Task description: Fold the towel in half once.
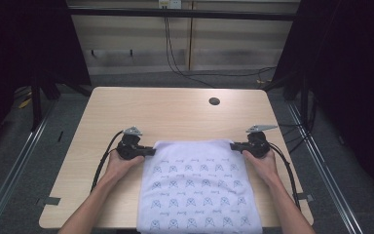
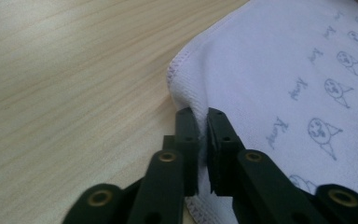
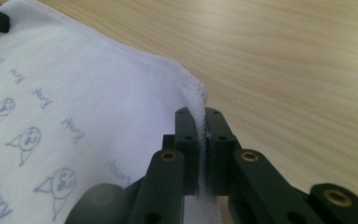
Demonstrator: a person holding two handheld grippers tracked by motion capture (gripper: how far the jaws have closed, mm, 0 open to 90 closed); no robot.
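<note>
A white cloth (image 1: 197, 187) printed with small blue figures lies flat on the wooden table (image 1: 175, 114) and hangs over its near edge. My left gripper (image 1: 151, 151) is at the cloth's far left corner, shut on the hem there. In the left gripper view the cloth (image 2: 279, 79) edge is pinched between the jaws of my left gripper (image 2: 203, 122). My right gripper (image 1: 233, 146) is shut on the far right corner. In the right gripper view the stitched hem of the cloth (image 3: 74, 93) runs between the pressed jaws of my right gripper (image 3: 199, 120).
A dark round hole (image 1: 214, 101) sits in the tabletop near the far right. Bare wood lies beyond the cloth and to both sides. Black cables (image 1: 185, 68) run across the floor behind the table. Dark curtains stand at both sides.
</note>
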